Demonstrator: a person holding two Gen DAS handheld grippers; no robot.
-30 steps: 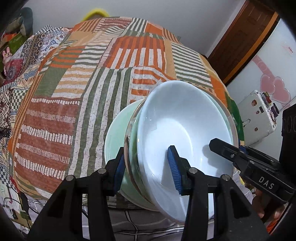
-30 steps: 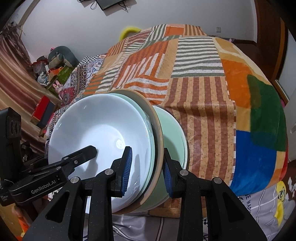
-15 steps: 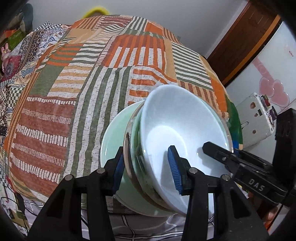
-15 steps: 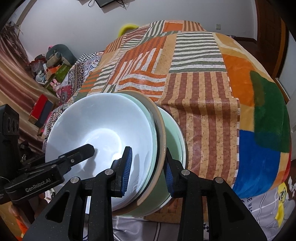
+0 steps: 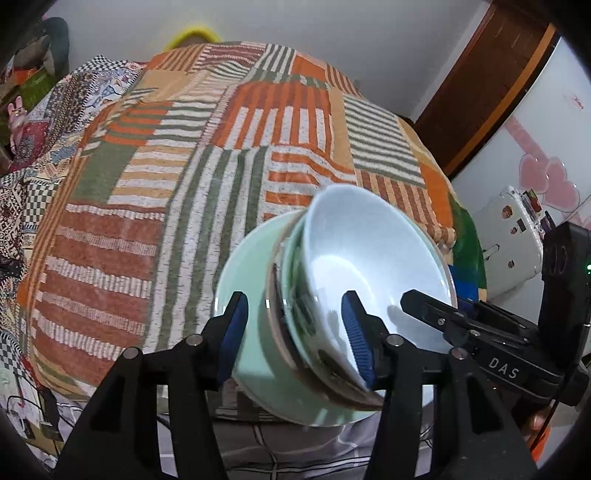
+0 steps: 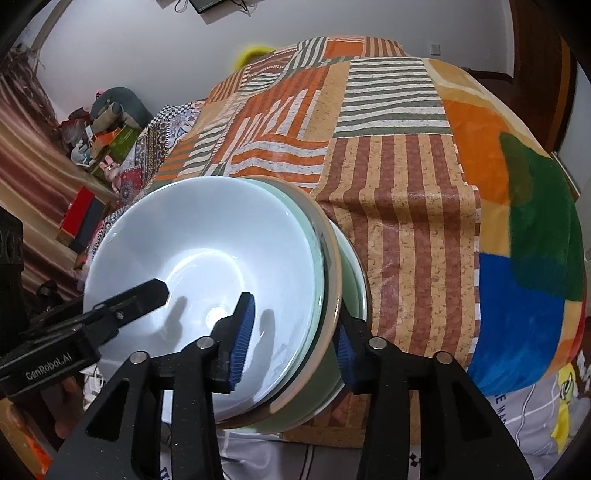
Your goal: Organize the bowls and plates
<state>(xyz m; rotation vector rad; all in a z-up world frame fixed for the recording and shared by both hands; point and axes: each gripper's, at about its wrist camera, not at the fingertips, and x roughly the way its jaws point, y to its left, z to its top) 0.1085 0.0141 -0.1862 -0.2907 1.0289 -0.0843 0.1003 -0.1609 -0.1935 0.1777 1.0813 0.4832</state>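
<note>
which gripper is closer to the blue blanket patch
Right. The right gripper is at the edge of the stacked bowls facing the blue patch; the left gripper is at the opposite edge. Both have just been opening, stack between fingers.

We are in a home bedroom. A bed fills most of both views, covered by a patchwork blanket (image 5: 229, 155) of orange, green and brown striped squares, with a yellow pillow (image 5: 192, 35) at its far edge against a plain white wall (image 6: 147, 48). A dark wooden door frame (image 5: 491, 77) stands in the corner. Stuffed toys and boxes (image 6: 107, 125) are heaped beside the bed, and pink heart stickers (image 5: 546, 181) decorate a white panel.
</note>
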